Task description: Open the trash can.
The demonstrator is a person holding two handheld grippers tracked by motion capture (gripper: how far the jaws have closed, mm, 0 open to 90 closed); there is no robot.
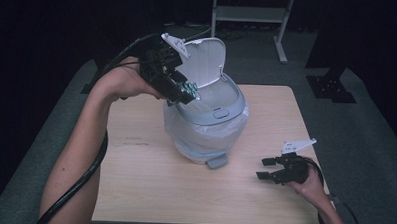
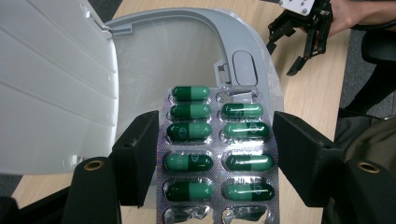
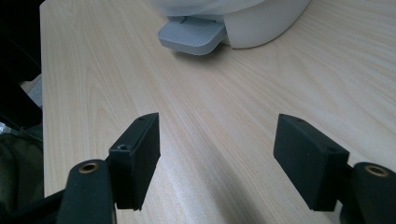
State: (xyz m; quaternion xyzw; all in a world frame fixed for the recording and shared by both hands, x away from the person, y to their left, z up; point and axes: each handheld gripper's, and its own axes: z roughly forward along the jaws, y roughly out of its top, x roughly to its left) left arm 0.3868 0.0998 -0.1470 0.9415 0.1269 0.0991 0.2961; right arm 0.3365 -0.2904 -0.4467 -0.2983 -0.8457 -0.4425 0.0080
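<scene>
A: What is the person at the surface doing?

B: The left gripper holds a blister pack of green capsules by its long edges, jaws closed on the foil. It hangs above the open mouth of a small white pedal bin lined with a clear bag. The bin's lid stands tipped up behind it.

A: And the other hand?

B: The right gripper rests low near the surface's right front corner, well apart from the bin. Its jaws stand open with nothing between them. Its own view looks across bare wood toward the bin's grey foot pedal.

A: So the pack is over the bin?

B: Over the opening, by the look of it, near the rim on the lid side. Several pockets at the pack's ends look already emptied and crumpled.

A: What might go wrong?

B: I'd guess three things. Let go too near the rim, the flat pack could catch on the edge or the bag's folds and slide outside. The gripper sits close to the raised lid, so a nudge could knock it down onto the pack. And the pack is thin and slick, so it might tilt in the jaws and fall crooked.
</scene>
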